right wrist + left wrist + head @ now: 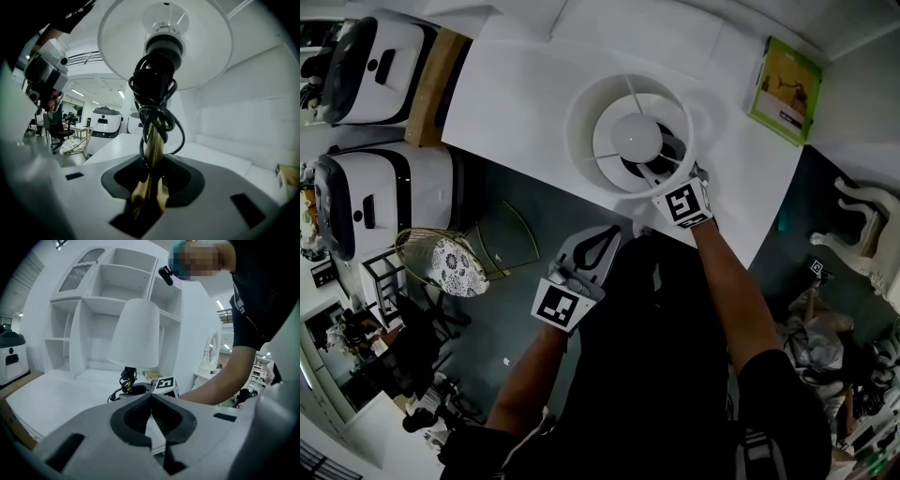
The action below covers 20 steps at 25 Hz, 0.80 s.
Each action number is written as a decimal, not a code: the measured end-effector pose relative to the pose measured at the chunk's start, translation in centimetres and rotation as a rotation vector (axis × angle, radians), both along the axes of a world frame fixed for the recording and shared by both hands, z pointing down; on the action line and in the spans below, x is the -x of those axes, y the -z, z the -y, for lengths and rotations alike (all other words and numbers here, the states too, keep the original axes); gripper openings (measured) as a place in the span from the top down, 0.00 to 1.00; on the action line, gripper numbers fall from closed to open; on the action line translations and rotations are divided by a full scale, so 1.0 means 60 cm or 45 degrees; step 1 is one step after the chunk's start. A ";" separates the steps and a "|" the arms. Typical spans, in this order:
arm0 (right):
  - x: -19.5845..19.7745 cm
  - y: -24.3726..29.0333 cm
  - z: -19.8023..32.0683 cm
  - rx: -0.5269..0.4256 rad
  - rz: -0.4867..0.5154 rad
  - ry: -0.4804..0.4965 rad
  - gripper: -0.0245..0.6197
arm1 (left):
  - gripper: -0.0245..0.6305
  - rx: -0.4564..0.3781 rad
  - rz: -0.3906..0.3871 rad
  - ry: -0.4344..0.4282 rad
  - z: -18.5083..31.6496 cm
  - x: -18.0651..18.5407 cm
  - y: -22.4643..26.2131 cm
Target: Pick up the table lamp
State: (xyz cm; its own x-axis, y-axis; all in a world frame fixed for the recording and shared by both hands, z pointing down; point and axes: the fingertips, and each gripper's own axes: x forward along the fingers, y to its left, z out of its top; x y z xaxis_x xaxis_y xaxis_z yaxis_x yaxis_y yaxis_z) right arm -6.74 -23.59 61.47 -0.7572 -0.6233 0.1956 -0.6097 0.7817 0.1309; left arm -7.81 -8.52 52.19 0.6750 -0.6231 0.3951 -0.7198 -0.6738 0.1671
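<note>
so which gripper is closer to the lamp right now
Right. The right gripper is closed on the lamp at its brass stem; the left gripper sits back off the table edge, jaws together, empty.

A white worktop [516,103] carries two things. The table lamp [633,136] stands close to its near edge, with a white shade and a black cord bundled around the stem. A green and yellow book [785,90] lies flat at the far right corner, well apart from the lamp. White shelves [117,291] rise along the back
</note>
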 end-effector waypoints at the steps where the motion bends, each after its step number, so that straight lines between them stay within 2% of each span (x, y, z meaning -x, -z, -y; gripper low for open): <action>1: 0.001 0.001 0.000 0.005 0.004 0.009 0.75 | 0.93 0.001 0.001 0.000 0.002 0.001 0.000; 8: 0.007 0.000 -0.003 0.104 0.094 0.032 0.78 | 0.93 -0.010 0.008 -0.009 0.006 0.001 0.001; 12: 0.002 0.005 -0.003 0.104 0.069 0.014 0.79 | 0.93 0.003 0.002 -0.002 0.000 0.002 -0.003; 15: 0.009 -0.005 -0.010 0.114 0.036 0.048 0.79 | 0.93 0.004 -0.005 -0.014 -0.005 -0.002 -0.004; 20: 0.010 -0.012 -0.010 0.159 0.080 0.067 0.79 | 0.93 0.009 -0.021 -0.008 -0.008 -0.010 -0.003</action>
State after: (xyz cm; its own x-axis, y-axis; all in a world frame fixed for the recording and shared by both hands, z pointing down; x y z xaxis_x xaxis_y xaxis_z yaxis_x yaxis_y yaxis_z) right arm -7.34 -23.00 62.16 -0.8012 -0.5562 0.2207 -0.5715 0.8206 -0.0066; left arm -7.22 -8.06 52.37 0.6854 -0.6159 0.3885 -0.7126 -0.6771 0.1838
